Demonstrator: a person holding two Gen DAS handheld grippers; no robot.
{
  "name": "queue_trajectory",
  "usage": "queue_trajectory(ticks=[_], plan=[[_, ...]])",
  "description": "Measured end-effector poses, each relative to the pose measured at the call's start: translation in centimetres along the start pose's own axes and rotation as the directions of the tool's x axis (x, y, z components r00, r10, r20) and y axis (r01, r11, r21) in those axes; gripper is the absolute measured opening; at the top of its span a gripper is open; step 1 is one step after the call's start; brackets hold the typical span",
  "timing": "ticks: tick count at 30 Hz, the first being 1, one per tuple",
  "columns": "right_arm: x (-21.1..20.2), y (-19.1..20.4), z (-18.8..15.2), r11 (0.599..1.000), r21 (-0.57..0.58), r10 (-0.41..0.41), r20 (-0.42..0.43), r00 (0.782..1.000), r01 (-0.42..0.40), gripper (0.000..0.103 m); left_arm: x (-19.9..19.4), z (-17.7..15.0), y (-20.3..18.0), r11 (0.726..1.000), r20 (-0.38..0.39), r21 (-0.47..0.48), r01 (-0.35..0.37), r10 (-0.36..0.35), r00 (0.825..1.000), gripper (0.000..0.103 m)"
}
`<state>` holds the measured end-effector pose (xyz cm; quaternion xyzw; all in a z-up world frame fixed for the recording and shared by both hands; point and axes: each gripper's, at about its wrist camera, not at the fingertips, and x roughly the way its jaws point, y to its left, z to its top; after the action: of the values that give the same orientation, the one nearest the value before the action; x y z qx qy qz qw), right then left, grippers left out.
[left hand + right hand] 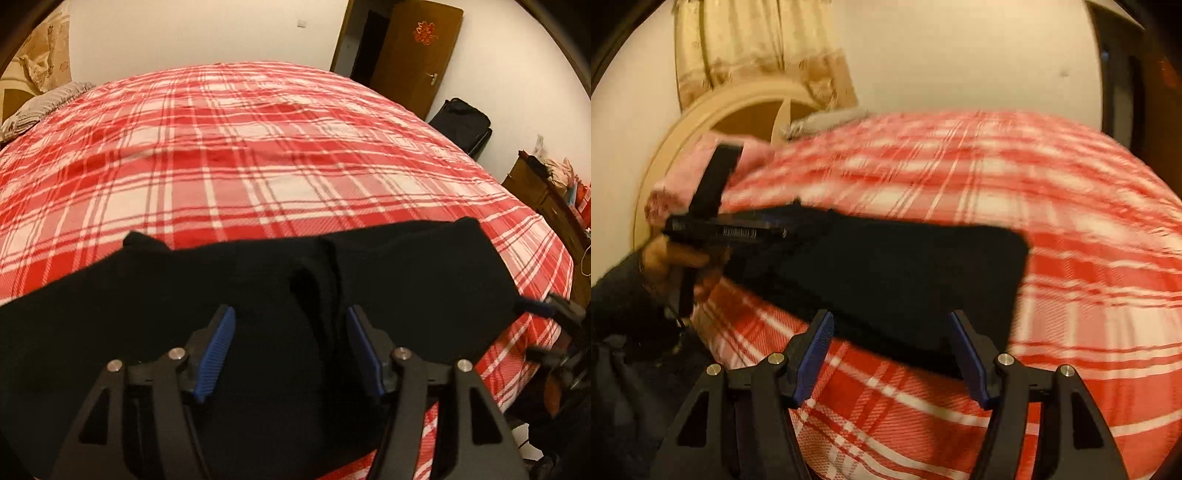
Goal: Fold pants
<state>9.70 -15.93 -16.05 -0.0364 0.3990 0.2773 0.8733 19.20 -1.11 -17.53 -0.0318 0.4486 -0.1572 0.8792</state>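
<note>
The black pants (pixel 258 295) lie folded across the near edge of the bed with the red plaid cover (pixel 258 147). My left gripper (pixel 291 314) is open, its blue pads apart just above the black cloth. In the right wrist view the pants (pixel 905 280) form a dark band on the bed. My right gripper (pixel 892 317) is open, its jaws wide at the pants' near edge, holding nothing. The left gripper (pixel 775 221) shows at the pants' far end, with the hand holding it. The right gripper (pixel 543 306) shows at the pants' right end in the left wrist view.
A striped pillow (pixel 40 107) and a pink folded blanket (pixel 698 173) lie at the head of the bed by the cream headboard (pixel 701 114). A brown door (pixel 417 55), a black bag (pixel 461 118) and a cluttered wooden dresser (pixel 546 192) stand beyond the bed.
</note>
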Motion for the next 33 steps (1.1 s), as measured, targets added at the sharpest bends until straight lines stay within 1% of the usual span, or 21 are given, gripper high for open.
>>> queue_trajectory(ticks=[1, 3, 5, 7, 10, 12, 15, 18, 20, 22, 24, 26, 28, 29, 30, 31, 33], plan=[[0.8, 0.1, -0.3, 1.0, -0.018, -0.022, -0.04, 0.999, 0.022, 0.066, -0.1, -0.1, 0.0, 1.0, 0.005, -0.002, 0.004, -0.004, 1.0, 0.065], [0.7, 0.6, -0.3, 0.998, -0.054, -0.039, -0.031, 0.999, 0.037, 0.066, -0.8, -0.1, 0.3, 1.0, 0.01, -0.009, 0.027, -0.027, 1.0, 0.065], [0.2, 1.1, 0.7, 0.998, -0.065, -0.01, -0.042, 0.999, 0.008, 0.066, -1.8, -0.3, 0.7, 0.999, 0.027, -0.011, 0.036, -0.036, 0.999, 0.065], [-0.6, 1.9, 2.0, 0.996, -0.092, 0.015, -0.01, 1.0, -0.016, 0.066, -3.4, -0.6, 1.8, 1.0, 0.054, -0.009, 0.029, -0.028, 0.998, 0.065], [-0.1, 3.8, 4.4, 0.988, -0.15, 0.037, 0.018, 0.999, -0.034, 0.066, -5.6, -1.2, 4.0, 1.0, 0.085, -0.021, -0.019, 0.02, 0.996, 0.066], [1.1, 5.4, 6.0, 0.981, -0.181, 0.079, 0.024, 0.997, -0.074, 0.066, -6.7, -1.7, 5.5, 0.998, 0.101, -0.028, -0.064, 0.066, 0.993, 0.069], [3.5, 7.7, 7.7, 0.968, -0.215, 0.137, 0.019, 0.99, -0.13, 0.066, -8.5, -2.4, 8.5, 0.988, 0.121, -0.042, -0.149, 0.153, 0.981, 0.071], [6.8, 9.5, 9.0, 0.955, -0.237, 0.179, -0.012, 0.984, -0.176, 0.066, -9.8, -3.2, 12.3, 0.972, 0.111, -0.11, -0.208, 0.22, 0.969, 0.071], [9.1, 10.5, 9.5, 0.953, -0.247, 0.172, -0.025, 0.985, -0.173, 0.066, -10.5, -4.0, 14.9, 0.953, 0.098, -0.169, -0.25, 0.269, 0.958, 0.071], [10.4, 11.1, 9.7, 0.961, -0.229, 0.15, -0.047, 0.987, -0.157, 0.066, -11.0, -5.0, 16.8, 0.937, 0.08, -0.225, -0.269, 0.293, 0.953, 0.071], [10.1, 11.5, 9.4, 0.958, -0.229, 0.168, -0.046, 0.985, -0.174, 0.066, -11.3, -6.1, 18.4, 0.924, 0.067, -0.286, -0.254, 0.284, 0.956, 0.075], [8.9, 12.3, 8.4, 0.946, -0.275, 0.165, -0.04, 0.985, -0.17, 0.066, -11.4, -6.8, 19.0, 0.918, 0.067, -0.308, -0.249, 0.282, 0.957, 0.076], [7.7, 13.0, 7.0, 0.938, -0.32, 0.129, -0.042, 0.991, -0.136, 0.065, -11.2, -7.4, 19.2, 0.914, 0.061, -0.311, -0.26, 0.293, 0.954, 0.076], [7.3, 13.1, 6.4, 0.936, -0.326, 0.12, -0.055, 0.991, -0.132, 0.065, -11.1, -7.5, 19.4, 0.912, 0.059, -0.315, -0.263, 0.296, 0.953, 0.076], [7.1, 13.2, 5.8, 0.937, -0.328, 0.102, -0.069, 0.992, -0.119, 0.064, -11.1, -7.6, 19.6, 0.91, 0.061, -0.319, -0.264, 0.298, 0.953, 0.076], [7.2, 13.3, 5.4, 0.938, -0.332, 0.082, -0.081, 0.993, -0.104, 0.053, -11.1, -7.7, 19.9, 0.909, 0.063, -0.32, -0.267, 0.302, 0.951, 0.076], [8.0, 13.2, 4.7, 0.94, -0.332, 0.039, -0.107, 0.993, -0.073, 0.037, -11.1, -7.7, 20.2, 0.905, 0.061, -0.321, -0.278, 0.313, 0.948, 0.076]])
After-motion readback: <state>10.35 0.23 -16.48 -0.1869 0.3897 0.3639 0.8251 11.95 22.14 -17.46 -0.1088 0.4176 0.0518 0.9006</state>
